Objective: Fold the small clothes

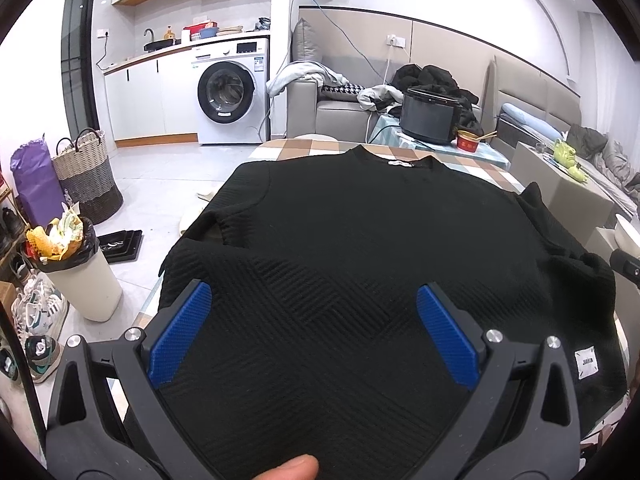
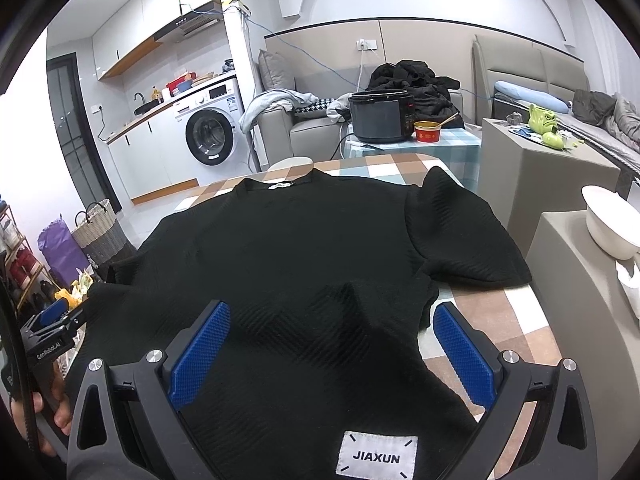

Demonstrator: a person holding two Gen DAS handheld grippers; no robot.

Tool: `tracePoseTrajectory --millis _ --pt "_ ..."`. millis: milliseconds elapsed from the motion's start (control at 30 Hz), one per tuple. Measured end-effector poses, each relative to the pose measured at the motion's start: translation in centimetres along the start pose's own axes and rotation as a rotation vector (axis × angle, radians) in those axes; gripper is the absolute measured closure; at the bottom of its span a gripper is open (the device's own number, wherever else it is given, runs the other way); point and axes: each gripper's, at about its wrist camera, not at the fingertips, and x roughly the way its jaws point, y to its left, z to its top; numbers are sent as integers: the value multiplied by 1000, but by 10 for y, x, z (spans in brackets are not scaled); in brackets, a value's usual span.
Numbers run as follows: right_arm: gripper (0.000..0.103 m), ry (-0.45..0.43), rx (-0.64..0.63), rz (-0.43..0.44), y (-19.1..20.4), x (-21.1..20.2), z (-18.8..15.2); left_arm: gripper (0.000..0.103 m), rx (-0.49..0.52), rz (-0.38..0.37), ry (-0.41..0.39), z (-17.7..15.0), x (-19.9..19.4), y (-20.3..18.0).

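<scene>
A black short-sleeved knit top [image 1: 360, 232] lies flat on a checked tablecloth [image 1: 296, 148], collar at the far side. It also shows in the right wrist view [image 2: 304, 256], with a white JIAXUN label [image 2: 376, 456] near its hem. My left gripper [image 1: 314, 300] is open above the top's near left part, blue pads [image 1: 180, 336] wide apart. My right gripper [image 2: 332, 320] is open above the hem by the right side, blue pads [image 2: 464, 356] apart. The top's right sleeve [image 2: 460, 236] lies spread on the table. Neither gripper holds cloth.
A dark cooker [image 2: 380, 116] and a red bowl [image 2: 428, 131] stand on a small table behind. A grey cabinet [image 2: 540, 176] and a white bowl [image 2: 608, 220] are at the right. A bin [image 1: 80, 272] and basket [image 1: 86, 176] stand at the left on the floor.
</scene>
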Motion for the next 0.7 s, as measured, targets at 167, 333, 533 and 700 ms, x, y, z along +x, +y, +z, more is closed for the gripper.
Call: tracePoseTrajectory --millis 167,333,533,700 --pt "0 21 21 -10 -7 8 5 1 6 -3 22 9 14 -7" --pt "0 59 93 -44 -29 22 9 1 20 -2 38 25 33 -10" --pt "1 118 239 -95 -71 41 12 1 19 -25 64 47 65 -12" --pt "7 154 395 -97 -110 57 16 1 23 -38 84 62 95 -19"
